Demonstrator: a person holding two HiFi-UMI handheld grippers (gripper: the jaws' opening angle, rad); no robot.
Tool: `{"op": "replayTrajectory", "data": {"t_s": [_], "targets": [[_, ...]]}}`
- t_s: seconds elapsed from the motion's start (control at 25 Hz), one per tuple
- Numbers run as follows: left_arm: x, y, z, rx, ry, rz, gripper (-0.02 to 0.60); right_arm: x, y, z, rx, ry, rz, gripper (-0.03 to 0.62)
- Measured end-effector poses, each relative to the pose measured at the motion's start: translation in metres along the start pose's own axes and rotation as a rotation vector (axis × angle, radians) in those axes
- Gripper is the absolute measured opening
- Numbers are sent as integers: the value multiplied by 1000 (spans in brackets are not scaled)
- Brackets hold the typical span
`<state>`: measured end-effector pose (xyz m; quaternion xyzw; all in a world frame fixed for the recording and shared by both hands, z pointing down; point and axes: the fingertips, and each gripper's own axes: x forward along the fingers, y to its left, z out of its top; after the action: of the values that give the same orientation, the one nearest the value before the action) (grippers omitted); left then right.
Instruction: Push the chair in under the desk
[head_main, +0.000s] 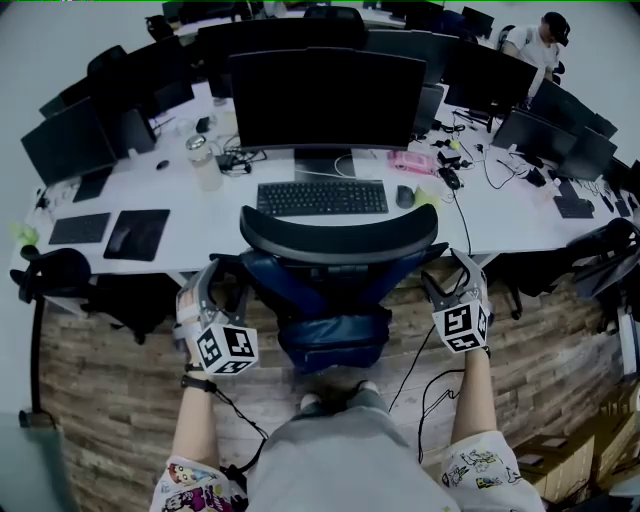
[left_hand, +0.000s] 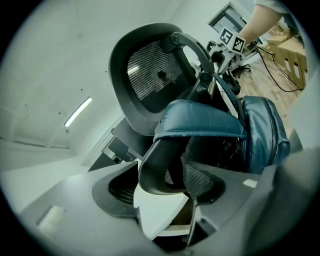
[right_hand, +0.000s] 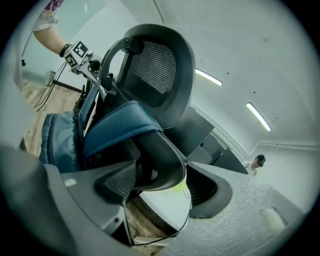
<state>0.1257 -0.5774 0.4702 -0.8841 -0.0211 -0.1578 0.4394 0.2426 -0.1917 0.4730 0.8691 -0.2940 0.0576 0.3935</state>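
Observation:
An office chair with a black mesh back (head_main: 338, 235) and a blue jacket (head_main: 330, 300) draped over it stands at the front edge of the white desk (head_main: 500, 215), facing the keyboard. My left gripper (head_main: 225, 272) is at the back's left side and my right gripper (head_main: 448, 268) at its right side. In the left gripper view the left gripper (left_hand: 165, 192) is open, with the back's black rim (left_hand: 160, 170) between the jaws. The right gripper (right_hand: 162, 187) is open too, around the opposite rim (right_hand: 165, 160).
On the desk stand a large monitor (head_main: 325, 100), a keyboard (head_main: 322, 197), a mouse (head_main: 405, 196) and a bottle (head_main: 205, 165). Other chairs flank mine at left (head_main: 55, 275) and right (head_main: 610, 255). Cables (head_main: 430, 390) trail over the wooden floor. A person (head_main: 535, 40) sits far back right.

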Motion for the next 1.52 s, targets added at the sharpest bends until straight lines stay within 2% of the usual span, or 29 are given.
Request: {"op": "replayTrajectory", "data": {"t_s": [0.32, 0.68, 0.8, 0.92, 1.16, 1.36, 1.52], "targets": [[-34, -7, 15, -130, -35, 3, 278, -32, 20, 22, 132, -61, -5, 299], [-71, -42, 35, -303, -90, -83, 251, -72, 64, 53, 353, -147, 66, 256], [-83, -56, 44, -368, -125, -130, 231, -86, 75, 64, 429, -192, 87, 232], [-95, -64, 52, -465, -166, -170, 211, -98, 85, 78, 492, -237, 117, 191], [-114, -73, 60, -656, -217, -228, 161, -112, 115, 95, 558, -266, 192, 128], [-126, -82, 61, -736, -233, -263, 110, -120, 135, 96, 604, -267, 225, 61], [-132, -93, 58, -773, -231, -292, 42, -127, 145, 95, 641, -268, 226, 3]]}}
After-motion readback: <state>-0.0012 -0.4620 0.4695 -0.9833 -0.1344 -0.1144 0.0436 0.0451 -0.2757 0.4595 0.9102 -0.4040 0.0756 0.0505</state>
